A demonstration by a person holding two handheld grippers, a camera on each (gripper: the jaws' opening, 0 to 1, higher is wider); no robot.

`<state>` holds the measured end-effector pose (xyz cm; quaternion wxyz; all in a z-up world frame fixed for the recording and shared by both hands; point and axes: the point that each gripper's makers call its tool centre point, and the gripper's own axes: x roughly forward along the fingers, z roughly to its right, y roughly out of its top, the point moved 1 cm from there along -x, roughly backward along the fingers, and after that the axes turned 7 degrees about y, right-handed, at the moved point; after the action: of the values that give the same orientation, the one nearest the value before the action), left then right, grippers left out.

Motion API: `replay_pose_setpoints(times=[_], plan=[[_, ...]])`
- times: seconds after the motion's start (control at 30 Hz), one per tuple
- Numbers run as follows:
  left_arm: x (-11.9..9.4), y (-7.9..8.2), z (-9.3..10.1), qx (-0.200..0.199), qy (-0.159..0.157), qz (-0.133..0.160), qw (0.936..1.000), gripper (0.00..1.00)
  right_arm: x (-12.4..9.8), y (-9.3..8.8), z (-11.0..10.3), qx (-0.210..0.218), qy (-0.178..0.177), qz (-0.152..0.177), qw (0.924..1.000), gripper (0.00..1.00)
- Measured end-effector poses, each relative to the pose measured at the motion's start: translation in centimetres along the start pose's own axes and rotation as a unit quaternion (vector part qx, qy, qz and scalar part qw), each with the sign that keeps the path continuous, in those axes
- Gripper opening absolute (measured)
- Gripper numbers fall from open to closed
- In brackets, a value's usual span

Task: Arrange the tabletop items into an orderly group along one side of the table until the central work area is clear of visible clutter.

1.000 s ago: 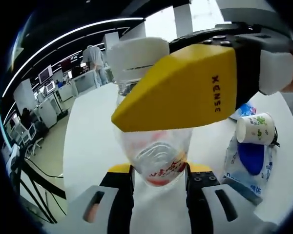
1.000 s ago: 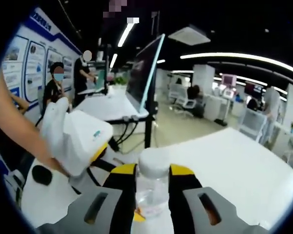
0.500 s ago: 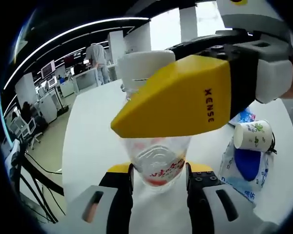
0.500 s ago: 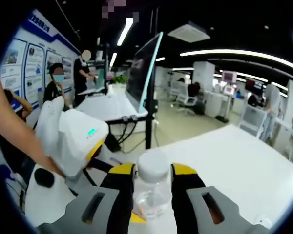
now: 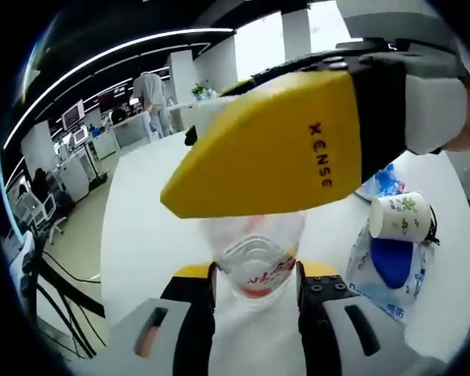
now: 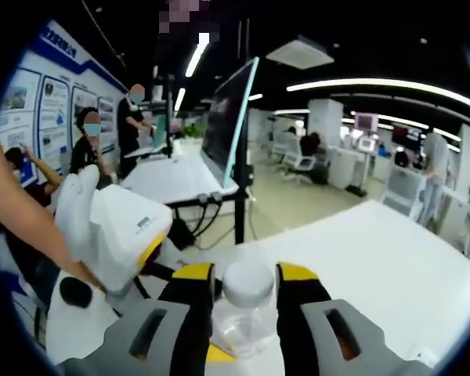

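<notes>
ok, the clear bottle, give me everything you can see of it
The clear plastic bottle looks thin-walled and see-through, with red print on its lower body and a white screw cap. It looks empty or nearly so. The left hand-held gripper clamps its body from both sides; the right hand-held gripper has its yellow-tipped jaws on either side of the cap. It stands roughly upright over the white table.
</notes>
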<state>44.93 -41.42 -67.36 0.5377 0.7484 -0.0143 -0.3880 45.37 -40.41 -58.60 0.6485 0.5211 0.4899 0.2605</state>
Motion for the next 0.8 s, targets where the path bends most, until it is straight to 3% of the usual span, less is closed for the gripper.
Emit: replay_pose_setpoints(times=[0.3, 0.43, 0.8], plan=[[-0.4, 0.0, 0.5, -0.003, -0.010, -0.003, 0.9999, 0.43, -0.2, -0.3, 0.4, 0.013, -0.015, -0.005, 0.9998, 0.20], [-1.0, -0.8, 1.4, 0.007, -0.023, -0.022, 0.9995, 0.47, -0.3, -0.2, 0.2, 0.016, -0.018, -0.005, 0.9997, 0.20], [-2.8, -1.7, 2.3, -0.003, -0.030, -0.030, 0.9991, 0.50, -0.3, -0.3, 0.2, 0.024, -0.035, -0.017, 0.9990, 0.20]])
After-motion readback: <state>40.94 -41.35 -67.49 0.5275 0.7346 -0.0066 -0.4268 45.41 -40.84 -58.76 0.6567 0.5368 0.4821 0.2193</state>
